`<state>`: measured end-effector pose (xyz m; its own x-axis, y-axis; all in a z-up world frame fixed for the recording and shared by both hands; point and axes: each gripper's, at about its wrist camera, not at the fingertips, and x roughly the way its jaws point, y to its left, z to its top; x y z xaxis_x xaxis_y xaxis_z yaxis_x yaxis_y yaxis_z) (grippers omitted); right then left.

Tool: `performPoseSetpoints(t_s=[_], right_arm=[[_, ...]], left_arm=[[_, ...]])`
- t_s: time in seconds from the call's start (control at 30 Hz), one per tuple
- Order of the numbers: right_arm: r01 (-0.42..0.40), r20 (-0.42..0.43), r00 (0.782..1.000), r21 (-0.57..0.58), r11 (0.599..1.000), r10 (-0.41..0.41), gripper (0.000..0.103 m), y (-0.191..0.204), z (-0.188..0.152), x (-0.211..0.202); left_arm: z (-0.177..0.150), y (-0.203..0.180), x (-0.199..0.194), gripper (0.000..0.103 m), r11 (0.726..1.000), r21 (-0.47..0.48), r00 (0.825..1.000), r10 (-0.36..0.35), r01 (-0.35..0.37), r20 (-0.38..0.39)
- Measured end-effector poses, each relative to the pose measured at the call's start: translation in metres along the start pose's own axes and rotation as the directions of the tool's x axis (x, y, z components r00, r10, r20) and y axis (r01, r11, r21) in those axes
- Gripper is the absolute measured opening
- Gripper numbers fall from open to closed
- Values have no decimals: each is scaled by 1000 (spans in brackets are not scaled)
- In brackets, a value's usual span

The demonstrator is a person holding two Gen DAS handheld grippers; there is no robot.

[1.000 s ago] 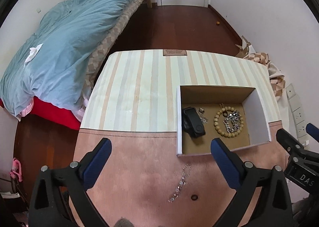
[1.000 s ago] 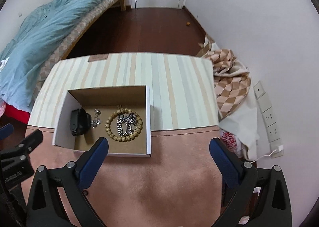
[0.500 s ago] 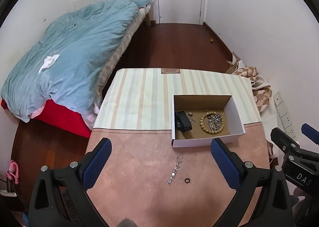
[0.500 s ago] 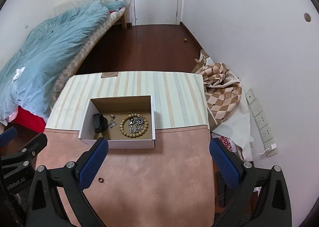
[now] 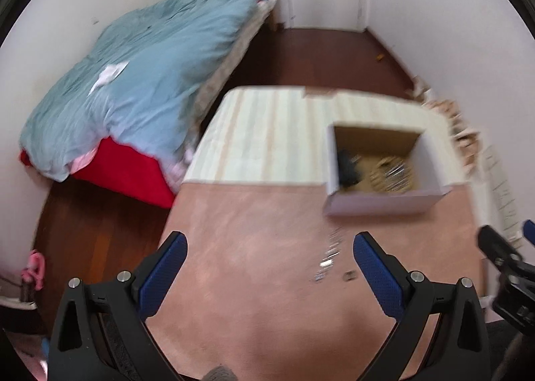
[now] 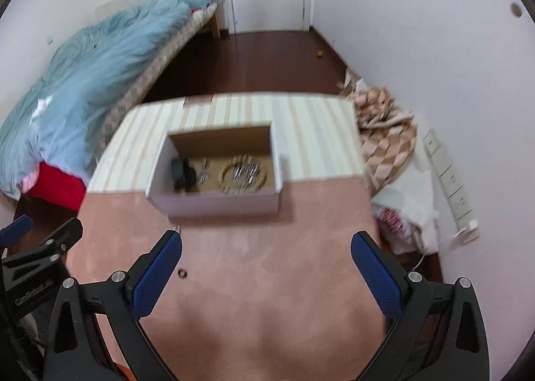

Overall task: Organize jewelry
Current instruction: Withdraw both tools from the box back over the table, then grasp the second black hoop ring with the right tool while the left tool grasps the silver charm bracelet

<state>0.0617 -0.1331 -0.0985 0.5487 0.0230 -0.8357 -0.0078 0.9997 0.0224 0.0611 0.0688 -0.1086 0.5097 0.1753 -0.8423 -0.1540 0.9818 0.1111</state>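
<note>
A white cardboard box [image 5: 384,204] [image 6: 220,204] stands on the table and holds a black item [image 6: 182,172], a beaded bracelet [image 6: 242,173] and a silver chain inside the bracelet. On the pink cloth in front of it lie a loose silver chain [image 5: 329,255] and a small dark ring [image 5: 349,275] [image 6: 182,273]. My left gripper [image 5: 271,267] hangs open above the cloth, the chain just inside its right finger. My right gripper [image 6: 265,267] is open too, with the ring beside its left finger. Both views are blurred.
The table [image 6: 301,133] has a striped far half and a pink near half. A bed with a blue duvet [image 5: 143,87] lies to the left. Checked fabric [image 6: 384,123] and wall sockets [image 6: 448,177] are at the right. Dark wood floor leads to a door.
Both grippers have pulled up and back from the box, so the table looks smaller and farther. The left view has swung left. Both stay open and empty.
</note>
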Motion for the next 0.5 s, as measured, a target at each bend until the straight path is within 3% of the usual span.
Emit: performPoseSetpoints(t_s=[0.03,0.1,0.17,0.27,0.5], right_arm=[[-30,-25,999,0,1000,30,99,5,-8,13],[-70,-72,995,-2,998,69,72,14,-20,36],[-121,-119,986,-5,993,120,63,27,-34,60],[-180,-147,974,-25,983,174,54,47,-55,85],[-211,-163,967,-96,973,193,54,85,-80,115]], left_arm=[[-9,3,15,102,1000,4,999,29,-28,-28],[-21,6,35,102,998,7,996,58,-58,-68],[-34,11,57,102,997,8,990,78,-77,-118],[-49,16,81,102,993,18,979,115,-113,-167],[-67,32,105,102,987,23,964,158,-156,-215]])
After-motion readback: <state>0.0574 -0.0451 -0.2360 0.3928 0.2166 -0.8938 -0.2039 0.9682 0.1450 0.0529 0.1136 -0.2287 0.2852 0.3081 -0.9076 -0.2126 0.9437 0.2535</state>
